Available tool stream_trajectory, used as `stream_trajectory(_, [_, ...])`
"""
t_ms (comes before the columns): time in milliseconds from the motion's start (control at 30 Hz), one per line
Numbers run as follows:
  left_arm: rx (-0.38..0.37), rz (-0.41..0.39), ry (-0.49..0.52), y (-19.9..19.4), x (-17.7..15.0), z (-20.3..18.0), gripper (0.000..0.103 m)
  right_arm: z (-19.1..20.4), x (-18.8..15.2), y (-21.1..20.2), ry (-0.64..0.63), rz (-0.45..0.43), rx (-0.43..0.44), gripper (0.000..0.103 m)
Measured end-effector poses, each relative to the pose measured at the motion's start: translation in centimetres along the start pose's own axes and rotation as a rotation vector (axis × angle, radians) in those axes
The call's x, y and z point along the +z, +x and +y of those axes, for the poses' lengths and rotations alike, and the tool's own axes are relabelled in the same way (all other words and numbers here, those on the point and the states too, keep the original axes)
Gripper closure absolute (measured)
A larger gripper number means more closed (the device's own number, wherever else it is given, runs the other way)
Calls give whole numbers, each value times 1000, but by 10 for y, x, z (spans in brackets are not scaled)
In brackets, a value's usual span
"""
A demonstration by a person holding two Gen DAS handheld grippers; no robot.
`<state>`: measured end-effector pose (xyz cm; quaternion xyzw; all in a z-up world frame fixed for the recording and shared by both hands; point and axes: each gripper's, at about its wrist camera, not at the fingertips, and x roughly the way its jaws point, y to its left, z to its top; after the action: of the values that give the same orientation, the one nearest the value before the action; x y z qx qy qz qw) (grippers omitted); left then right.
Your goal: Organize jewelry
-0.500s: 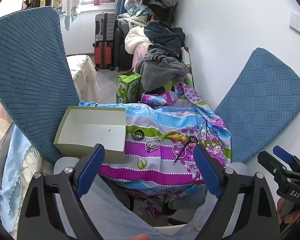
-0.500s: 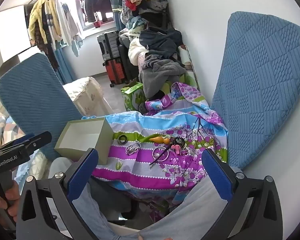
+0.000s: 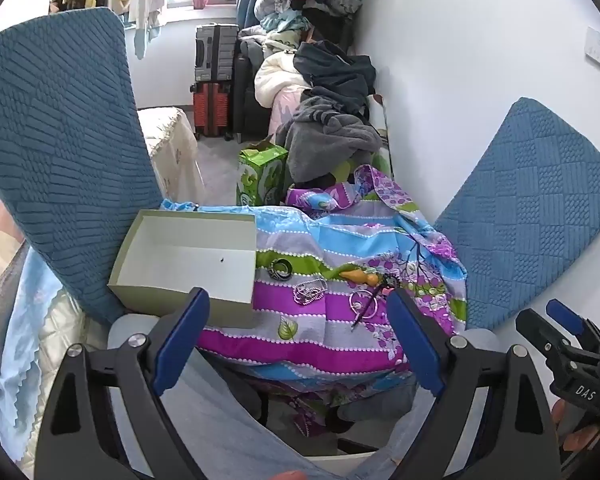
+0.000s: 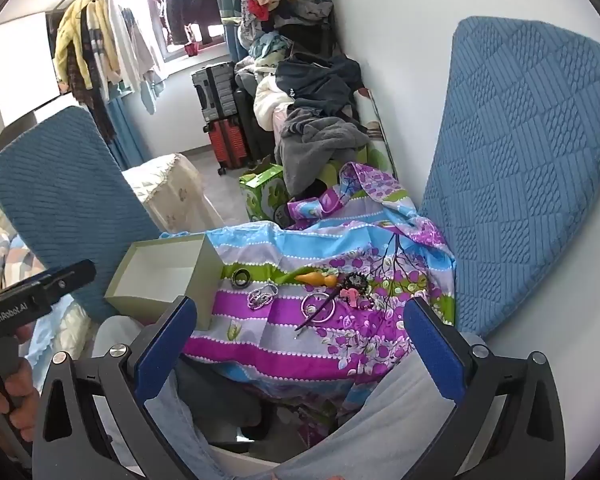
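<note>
Holding nothing: left gripper (image 3: 296, 340) has its blue fingers (image 3: 182, 342) spread wide, gap bare. Right gripper (image 4: 300, 344) same, fingers (image 4: 430, 350) wide apart, nothing between them.

Both hover short of the jewelry, over the person's lap, not touching anything.

Beyond the left fingers: open pale box (image 3: 188, 256), its near wall just past the left fingertip. It sits on a striped floral cloth (image 3: 300, 320) spread over the surface ahead.

Jewelry lies loose on the cloth, ahead of and between the fingers, all outside the box:
- black ring-shaped piece (image 3: 281, 269), just right of the box
- silver chain (image 3: 309, 291), nearer than the black piece
- orange carrot-shaped piece (image 3: 359, 277), right of the chain
- silver hoop (image 3: 362, 304) with a dark thin stick (image 4: 315, 312) lying across it
- pink clip (image 4: 350, 295) and a dark beaded cluster (image 4: 356, 280), by the carrot's right end; detail too small to tell

Blue chair backs flank the cloth: one (image 3: 56, 152) left of the box, one (image 4: 520, 168) right against the white wall. Farther out: green carton (image 3: 260, 176), clothes heap (image 3: 328, 120), suitcases (image 3: 214, 80).
</note>
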<state>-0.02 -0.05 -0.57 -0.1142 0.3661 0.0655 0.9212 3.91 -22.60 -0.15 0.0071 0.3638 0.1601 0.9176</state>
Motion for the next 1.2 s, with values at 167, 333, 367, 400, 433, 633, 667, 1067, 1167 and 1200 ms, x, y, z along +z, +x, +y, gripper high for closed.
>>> stream_trajectory(167, [3, 9, -5, 9, -5, 5, 13, -4, -10, 10, -19, 0, -5, 0])
stream_trajectory(333, [9, 21, -19, 17, -9, 6, 13, -9, -16, 17, -34, -7, -16, 0])
stream_trajectory(367, [8, 21, -17, 19, -10, 7, 13, -11, -17, 18, -34, -6, -16, 0])
stream_trajectory(400, [8, 21, -16, 20, -11, 7, 13, -12, -18, 20, -34, -7, -14, 0])
stream_trajectory(433, [8, 20, -15, 21, -12, 6, 13, -12, -20, 21, -36, -8, -14, 0])
stream_trajectory(633, [16, 11, -12, 26, -20, 5, 13, -11, -23, 28, -54, -17, -13, 0])
stream_trajectory(667, [16, 5, -12, 26, -21, 6, 13, -11, -24, 30, -58, -15, -13, 0])
stream_trajectory(1067, [30, -5, -15, 28, -34, 12, 13, -12, -46, 38, -57, 3, -15, 0])
stream_trajectory(1167, [24, -4, -12, 27, -38, 12, 13, -11, -48, 37, -55, 1, -21, 0])
stream_trajectory(1200, [24, -7, -13, 26, -38, 12, 13, -11, -48, 36, -50, 2, -20, 0])
